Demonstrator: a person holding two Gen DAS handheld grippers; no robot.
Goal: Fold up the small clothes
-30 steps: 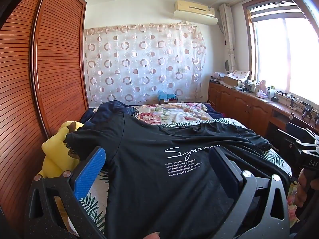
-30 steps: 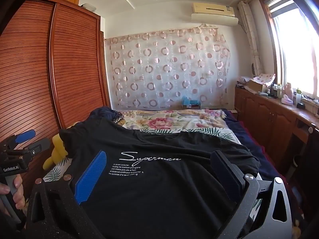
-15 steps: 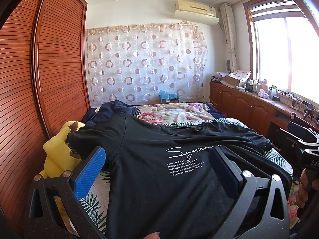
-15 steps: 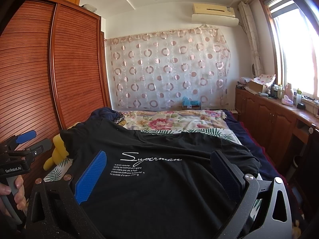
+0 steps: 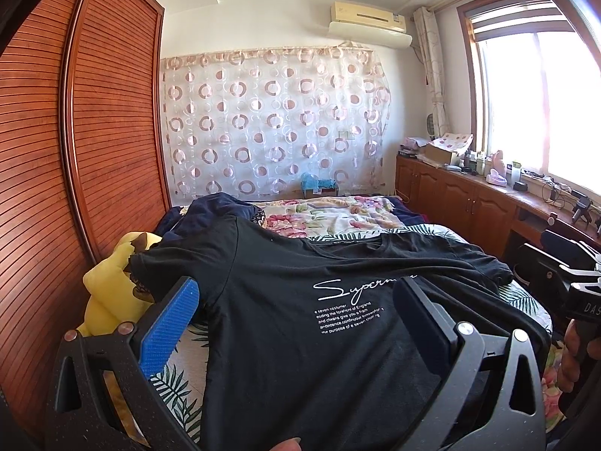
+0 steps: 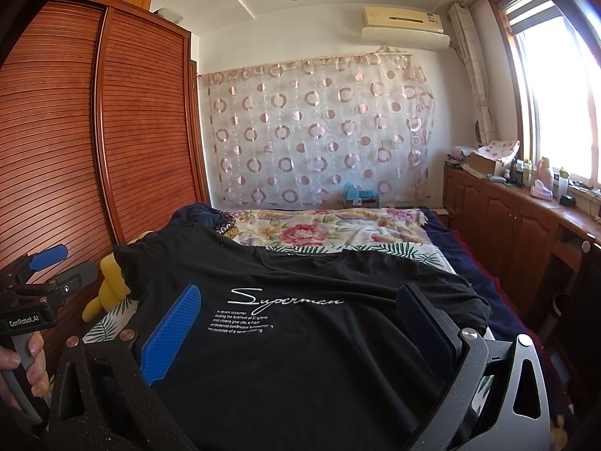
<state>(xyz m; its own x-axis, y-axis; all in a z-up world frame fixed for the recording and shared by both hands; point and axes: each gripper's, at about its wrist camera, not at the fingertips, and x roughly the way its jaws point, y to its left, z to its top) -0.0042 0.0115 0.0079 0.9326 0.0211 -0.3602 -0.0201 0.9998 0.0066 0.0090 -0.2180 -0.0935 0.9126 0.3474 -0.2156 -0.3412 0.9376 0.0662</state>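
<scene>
A black T-shirt (image 5: pixel 300 338) (image 6: pixel 300 357) with white "Superman" lettering lies spread face up on the bed, collar away from me and hem toward me. My left gripper (image 5: pixel 295 293) hovers open over its lower left half, with nothing between the blue pad (image 5: pixel 169 330) and the dark pad. My right gripper (image 6: pixel 298 293) is open too, over the lower middle of the shirt and empty. A hand (image 6: pixel 22 372) holds the left gripper's handle at the left edge of the right wrist view.
A yellow plush toy (image 5: pixel 109 293) lies by the shirt's left sleeve, against the wooden wardrobe (image 5: pixel 94 150). A navy garment (image 5: pixel 214 210) and a floral quilt (image 5: pixel 330 218) lie at the far end of the bed. A cluttered wooden cabinet (image 6: pixel 526 218) runs along the right.
</scene>
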